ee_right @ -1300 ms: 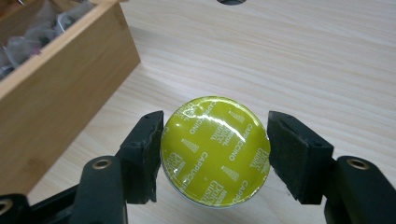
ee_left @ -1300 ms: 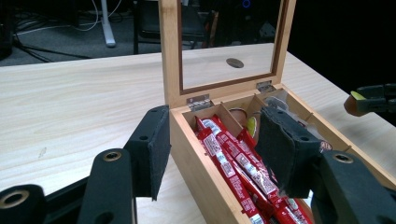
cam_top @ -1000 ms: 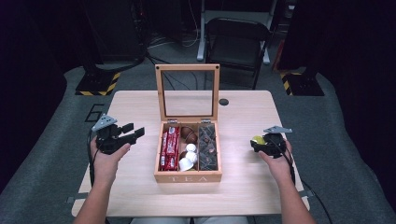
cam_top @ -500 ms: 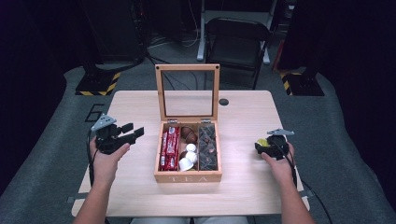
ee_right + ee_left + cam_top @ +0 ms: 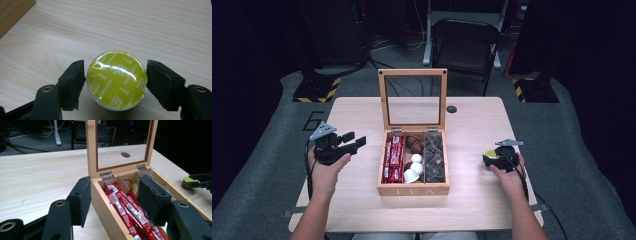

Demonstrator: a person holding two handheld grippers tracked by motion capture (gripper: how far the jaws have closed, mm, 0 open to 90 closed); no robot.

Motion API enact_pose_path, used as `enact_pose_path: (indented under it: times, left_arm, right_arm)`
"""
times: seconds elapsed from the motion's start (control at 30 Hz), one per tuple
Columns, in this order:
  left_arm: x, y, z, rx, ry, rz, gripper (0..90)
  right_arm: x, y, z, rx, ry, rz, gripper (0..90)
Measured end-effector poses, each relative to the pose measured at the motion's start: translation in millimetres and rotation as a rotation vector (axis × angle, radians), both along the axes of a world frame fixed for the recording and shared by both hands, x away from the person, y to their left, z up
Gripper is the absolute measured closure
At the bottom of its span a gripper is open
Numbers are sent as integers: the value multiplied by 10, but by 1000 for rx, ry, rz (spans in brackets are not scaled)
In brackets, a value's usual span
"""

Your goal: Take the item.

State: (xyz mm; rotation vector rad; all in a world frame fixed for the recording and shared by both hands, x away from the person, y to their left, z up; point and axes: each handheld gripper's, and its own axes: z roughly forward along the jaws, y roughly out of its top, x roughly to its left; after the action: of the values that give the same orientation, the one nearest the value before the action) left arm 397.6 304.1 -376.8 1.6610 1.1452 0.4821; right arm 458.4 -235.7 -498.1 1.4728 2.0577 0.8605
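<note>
Right hand-held gripper [image 5: 115, 82] | jaws just opened off yellow capsule [image 5: 116, 80] | capsule now on table [image 5: 150, 27]

The coffee capsule [image 5: 116, 80] is a small round pod with a glossy yellow-green foil lid printed with pale lettering and little cup marks. It sits flat on the wooden table [image 5: 472, 200], lid facing up, near the table's right edge [image 5: 493, 154], about midway between front and back, well apart from the open wooden box [image 5: 412, 189].
</note>
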Motion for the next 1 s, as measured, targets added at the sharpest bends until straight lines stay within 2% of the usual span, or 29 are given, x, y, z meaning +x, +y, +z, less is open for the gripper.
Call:
enact_pose_path:
  times: [0.33, 0.7, 0.77, 0.87, 1.0]
  left_arm:
    - [3, -6, -3, 6, -1, -1, 444]
    - [-2, 3, 3, 2, -1, 0, 444]
    - [-2, 17, 7, 4, -3, 1, 444]
    - [-1, 19, 1, 2, 0, 6, 444]
    - [-2, 4, 2, 2, -3, 5, 444]
  right_arm:
    - [-18, 0, 40, 17, -27, 3, 290]
    - [-59, 16, 156, 13, -56, 20, 284]
    - [-57, 19, 193, 30, -60, 22, 284]
    - [-41, 32, 269, 92, -55, 15, 291]
    - [-30, 72, 396, 147, -70, 35, 297]
